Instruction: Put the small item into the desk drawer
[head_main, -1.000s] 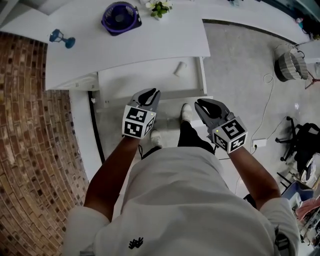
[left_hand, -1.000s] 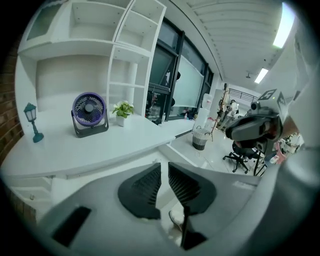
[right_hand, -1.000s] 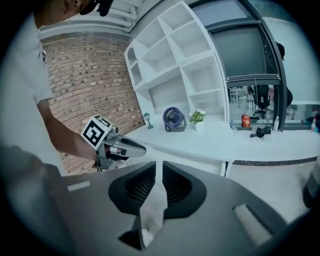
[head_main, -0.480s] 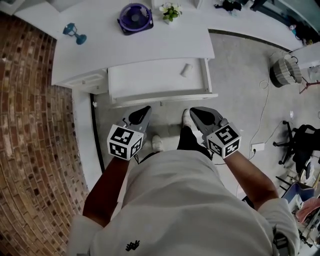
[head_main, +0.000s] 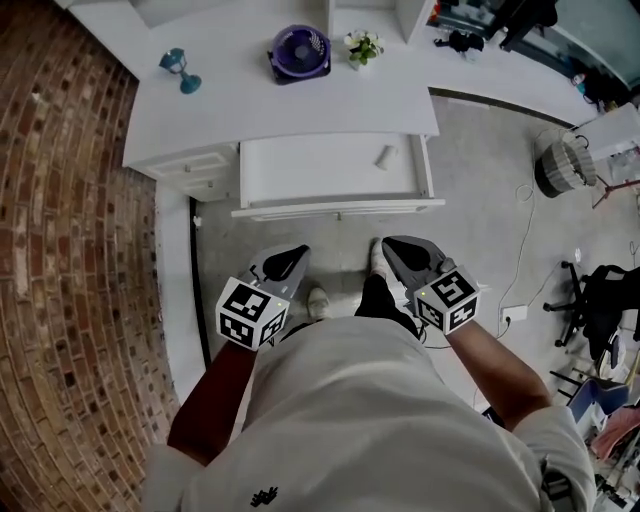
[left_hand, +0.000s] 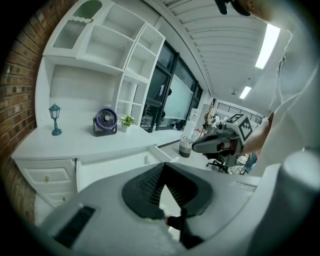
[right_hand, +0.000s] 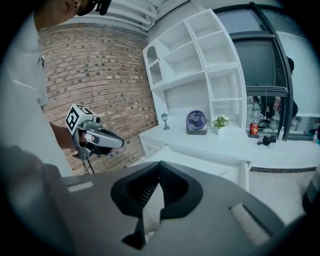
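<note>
Head view: white desk (head_main: 250, 105) stands far, against the brick wall (head_main: 70, 250) on the left; its top carries a teal lamp figure (head_main: 181, 71), a purple fan (head_main: 300, 50) and a small plant (head_main: 362, 46). Desk drawer (head_main: 300, 170) is pulled out toward the near side, inside fully exposed. Left gripper (head_main: 290, 258) is held near the body, well apart from the drawer front, jaws pressed together with nothing between them; the left gripper view shows the ribbed pads meeting at the tips. The small item (head_main: 385, 156), a short pale cylinder, lies on the drawer floor toward its right end, close to the right wall. Right gripper (head_main: 398, 247) is likewise near the body, apart from the drawer, jaws closed and empty, as its own view shows. Judgement: placing is done, since the item sits inside and neither gripper carries anything. What seems left, if the job includes it, is pushing the drawer shut; the front edge is untouched.
</note>
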